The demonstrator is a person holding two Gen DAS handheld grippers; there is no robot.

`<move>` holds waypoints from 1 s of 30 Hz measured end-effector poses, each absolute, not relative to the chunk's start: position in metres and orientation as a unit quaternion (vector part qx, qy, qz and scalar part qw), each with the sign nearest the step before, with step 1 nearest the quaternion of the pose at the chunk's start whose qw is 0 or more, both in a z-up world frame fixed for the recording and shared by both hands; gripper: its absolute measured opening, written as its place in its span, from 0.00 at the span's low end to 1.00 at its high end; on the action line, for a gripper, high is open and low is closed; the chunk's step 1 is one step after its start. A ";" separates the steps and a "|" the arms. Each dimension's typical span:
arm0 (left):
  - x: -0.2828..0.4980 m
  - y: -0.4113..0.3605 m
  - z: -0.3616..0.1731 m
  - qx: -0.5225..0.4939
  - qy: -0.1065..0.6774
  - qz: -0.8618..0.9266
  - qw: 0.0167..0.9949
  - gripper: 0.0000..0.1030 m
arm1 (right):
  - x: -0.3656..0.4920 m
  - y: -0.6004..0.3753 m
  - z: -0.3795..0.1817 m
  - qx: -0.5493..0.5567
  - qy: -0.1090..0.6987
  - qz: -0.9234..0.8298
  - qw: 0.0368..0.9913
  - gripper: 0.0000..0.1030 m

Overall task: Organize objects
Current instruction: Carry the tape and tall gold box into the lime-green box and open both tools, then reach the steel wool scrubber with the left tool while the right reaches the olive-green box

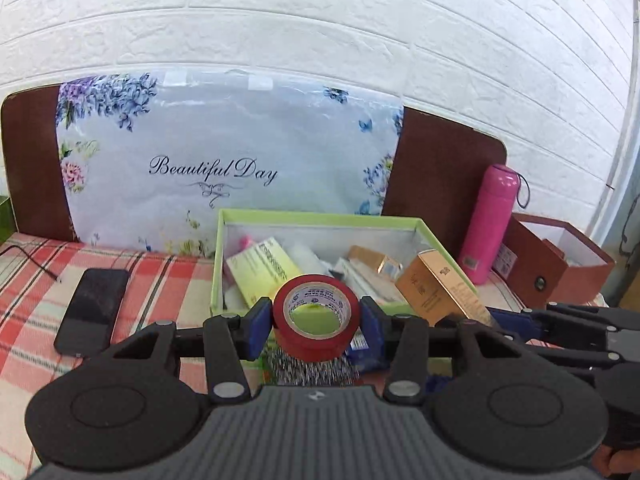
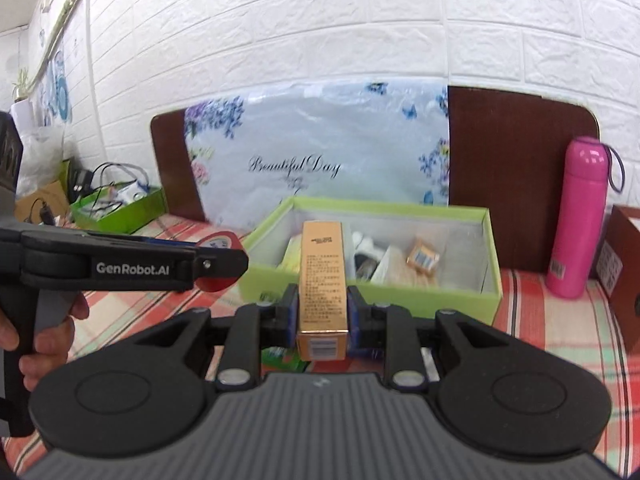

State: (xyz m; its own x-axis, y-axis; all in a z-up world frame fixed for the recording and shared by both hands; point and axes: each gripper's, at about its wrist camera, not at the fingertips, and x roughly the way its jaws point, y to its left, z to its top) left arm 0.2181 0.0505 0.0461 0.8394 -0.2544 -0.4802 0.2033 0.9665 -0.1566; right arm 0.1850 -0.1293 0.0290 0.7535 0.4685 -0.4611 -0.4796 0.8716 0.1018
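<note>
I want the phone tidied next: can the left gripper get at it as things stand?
Probably not yet: the left gripper is shut on the red tape roll. The phone lies uncovered on the plaid cloth.

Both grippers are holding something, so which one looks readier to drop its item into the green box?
Probably the right gripper: its gold carton already points over the green box rim. The left gripper, holding red tape, seems slightly further back.
</note>
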 end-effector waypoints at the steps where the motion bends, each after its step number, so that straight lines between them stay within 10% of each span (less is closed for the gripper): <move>1: 0.226 0.050 0.047 -0.050 0.258 -0.117 0.958 0.48 | 0.192 -0.128 0.029 -0.011 0.243 0.250 0.937 0.23; 24: 0.356 0.062 0.010 -0.055 0.314 -0.082 0.944 0.49 | 0.329 -0.078 -0.018 -0.037 0.274 0.218 0.936 0.24; 28: 0.350 0.067 0.007 -0.069 0.301 -0.085 0.947 0.70 | 0.322 -0.077 -0.024 -0.071 0.271 0.220 0.934 0.66; 30: 0.344 0.067 0.009 -0.071 0.299 -0.081 0.948 0.70 | 0.312 -0.078 -0.022 -0.089 0.261 0.225 0.935 0.67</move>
State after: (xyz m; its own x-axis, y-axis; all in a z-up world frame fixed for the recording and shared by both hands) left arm 0.3438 0.0666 0.0091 0.8081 -0.1959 -0.5556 0.1113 0.9769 -0.1827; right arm 0.3117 -0.0781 -0.0223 0.7627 0.3750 -0.5269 -0.4673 0.8828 -0.0482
